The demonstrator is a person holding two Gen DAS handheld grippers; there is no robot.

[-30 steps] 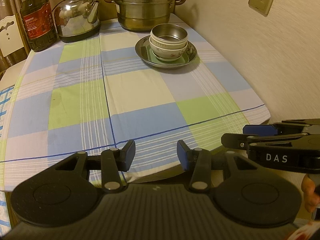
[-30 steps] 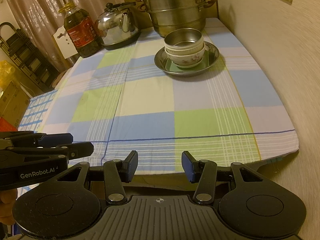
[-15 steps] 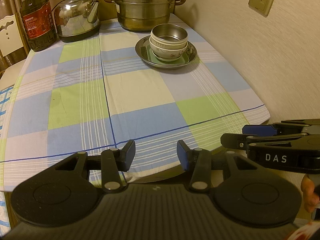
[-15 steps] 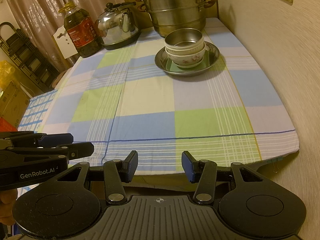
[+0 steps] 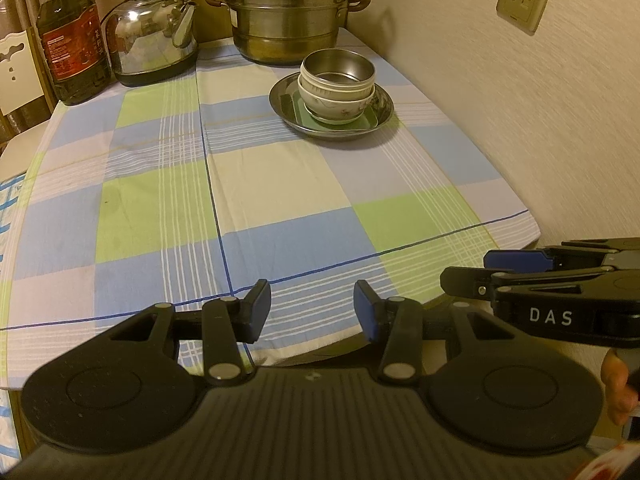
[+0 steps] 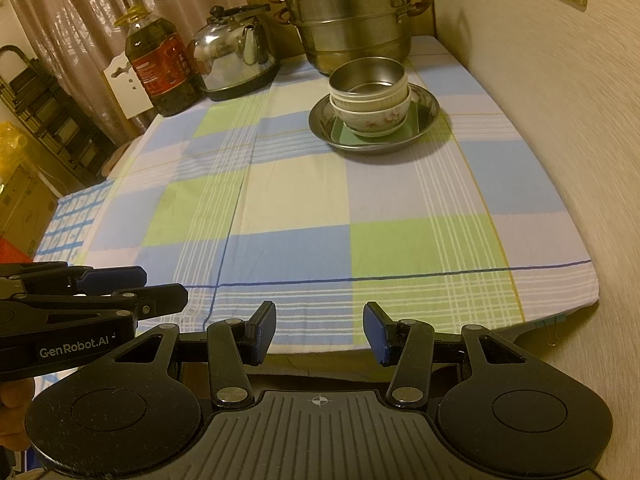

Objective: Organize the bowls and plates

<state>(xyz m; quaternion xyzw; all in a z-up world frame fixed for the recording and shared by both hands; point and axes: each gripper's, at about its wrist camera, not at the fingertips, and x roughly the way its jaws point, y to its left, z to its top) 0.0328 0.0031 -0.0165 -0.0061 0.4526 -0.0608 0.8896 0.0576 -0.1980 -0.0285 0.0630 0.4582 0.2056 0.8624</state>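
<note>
Fingers [image 5: 258,310] of both grippers stand apart, holding nothing, at the counter's [image 5: 280,208] near edge, well short of the stacked bowls [image 5: 338,88].

Table draped in a blue, green and cream checked cloth [image 5: 280,184], round steel plate [image 5: 382,114] set near the tall stacked steel steamer pot [image 5: 286,20], shiny steel kettle [image 5: 154,46] beside that pot, dark oil bottle [image 5: 72,48] placed beyond the kettle.
</note>
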